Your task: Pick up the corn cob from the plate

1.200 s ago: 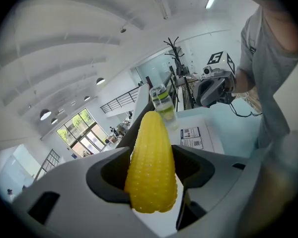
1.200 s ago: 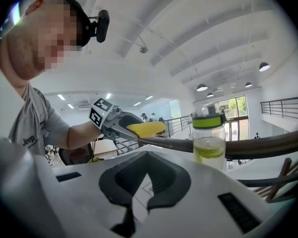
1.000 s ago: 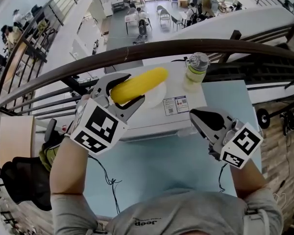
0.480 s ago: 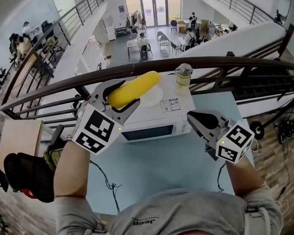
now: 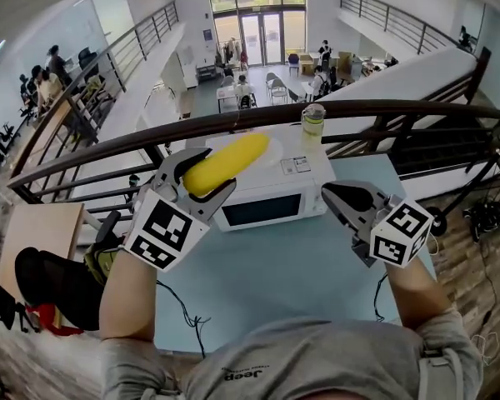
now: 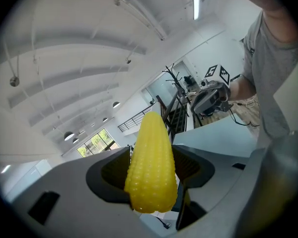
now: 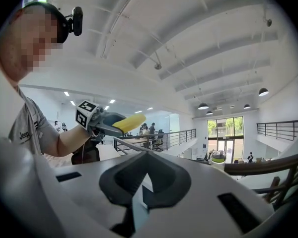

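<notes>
Corn sits tight in the left tongs (image 5: pixel 204 176). It is one yellow corn cob (image 5: pixel 225 163). The two jaws squeeze it from both sides near its fat end, and its thin end sticks out past them. The corn cob is up in the air, over the left end of one white microwave (image 5: pixel 267 207).

The right tongs (image 5: pixel 337 197) are closed, jaw against jaw, with nothing between them. They hang in the air over the right side of the surface (image 5: pixel 300 265), well apart from the corn cob.

That makes two tongs, one in each hand. Each carries one cube (image 5: pixel 167 230) with black and white squares, so there are two cubes.

The microwave stands on the one light blue surface. One bottle (image 5: pixel 313 123) with a yellow-green drink stands on top of the microwave, near its back right corner. One dark rail (image 5: pixel 358 108) curves behind it all.
</notes>
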Demonstrator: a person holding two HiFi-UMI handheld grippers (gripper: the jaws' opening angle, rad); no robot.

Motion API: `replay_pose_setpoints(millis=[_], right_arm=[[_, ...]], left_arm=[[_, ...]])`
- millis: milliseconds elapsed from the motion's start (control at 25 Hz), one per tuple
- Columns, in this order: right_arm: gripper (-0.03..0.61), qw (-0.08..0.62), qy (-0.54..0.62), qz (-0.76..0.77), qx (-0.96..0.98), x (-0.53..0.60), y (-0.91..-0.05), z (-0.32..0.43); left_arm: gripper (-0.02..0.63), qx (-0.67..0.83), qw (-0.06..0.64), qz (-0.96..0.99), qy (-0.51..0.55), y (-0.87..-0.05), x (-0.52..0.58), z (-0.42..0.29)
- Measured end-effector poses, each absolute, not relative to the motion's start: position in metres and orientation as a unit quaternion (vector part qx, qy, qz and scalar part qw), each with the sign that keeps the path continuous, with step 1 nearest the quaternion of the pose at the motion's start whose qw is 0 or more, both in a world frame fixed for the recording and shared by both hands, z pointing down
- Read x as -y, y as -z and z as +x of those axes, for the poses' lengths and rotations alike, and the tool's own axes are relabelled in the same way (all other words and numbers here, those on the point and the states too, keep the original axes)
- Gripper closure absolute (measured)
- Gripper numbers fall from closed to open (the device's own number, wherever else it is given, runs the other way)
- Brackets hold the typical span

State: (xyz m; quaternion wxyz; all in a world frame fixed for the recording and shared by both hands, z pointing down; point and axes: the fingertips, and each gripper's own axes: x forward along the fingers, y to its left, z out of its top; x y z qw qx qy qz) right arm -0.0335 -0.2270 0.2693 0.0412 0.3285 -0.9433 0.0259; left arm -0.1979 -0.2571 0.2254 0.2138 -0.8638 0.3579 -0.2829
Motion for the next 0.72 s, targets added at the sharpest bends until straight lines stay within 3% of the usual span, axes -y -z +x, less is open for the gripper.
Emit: replay_pose_setpoints(millis=[280,720], right_arm=[[0.563,0.030,-0.030,0.357,0.933,0.174,-0.267,-0.037],[0.564,0.061,-0.045,0.287,0.955,0.127,-0.305,0.052]], left_arm=[[0.339,-0.355,0.234,-0.858,0.287,-0.227,0.191,-0.213],[0.339,-0.427,0.146,-0.841,0.297,-0.287,0.093,-0.127]])
